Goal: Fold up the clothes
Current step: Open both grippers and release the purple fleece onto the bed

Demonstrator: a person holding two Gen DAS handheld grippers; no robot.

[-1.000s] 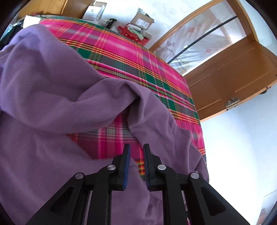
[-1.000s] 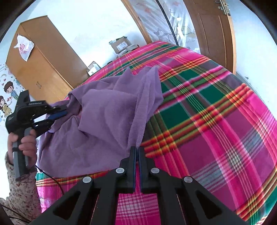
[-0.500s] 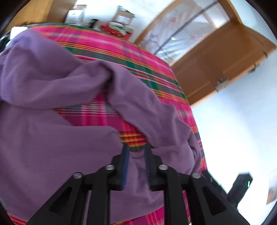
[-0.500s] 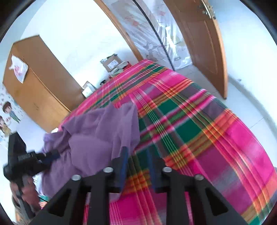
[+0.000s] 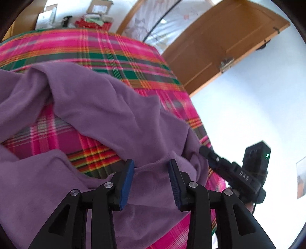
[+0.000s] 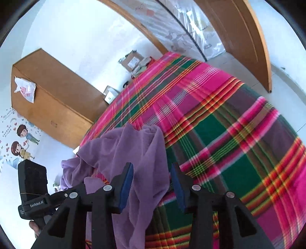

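Observation:
A purple garment (image 5: pixel 107 107) lies rumpled on the pink-and-green plaid bedspread (image 5: pixel 118 57), with a patch of plaid showing through a gap in its folds. My left gripper (image 5: pixel 151 169) hangs over the garment's near edge. Its jaws are opening, and a ridge of purple cloth lies between them without being pinched. My right gripper (image 6: pixel 151 170) is opening too, over the garment (image 6: pixel 137 153) where it drapes at the bed's edge; cloth sits between its pads, loose. The right gripper (image 5: pixel 205 151) also shows at the garment's right end in the left wrist view.
A wooden wardrobe (image 6: pixel 53 107) stands against the wall past the bed. Cardboard boxes (image 5: pixel 99 7) sit beyond the far side. An open wooden door (image 5: pixel 220 44) and white floor (image 5: pixel 248 115) lie to the right. A hand (image 6: pixel 34 228) holds the left gripper's housing (image 6: pixel 32 183).
Both grippers' jaws have spread from nearly shut to wide apart. Both have swung toward the garment's near edge, and purple cloth now lies between each pair of pads.

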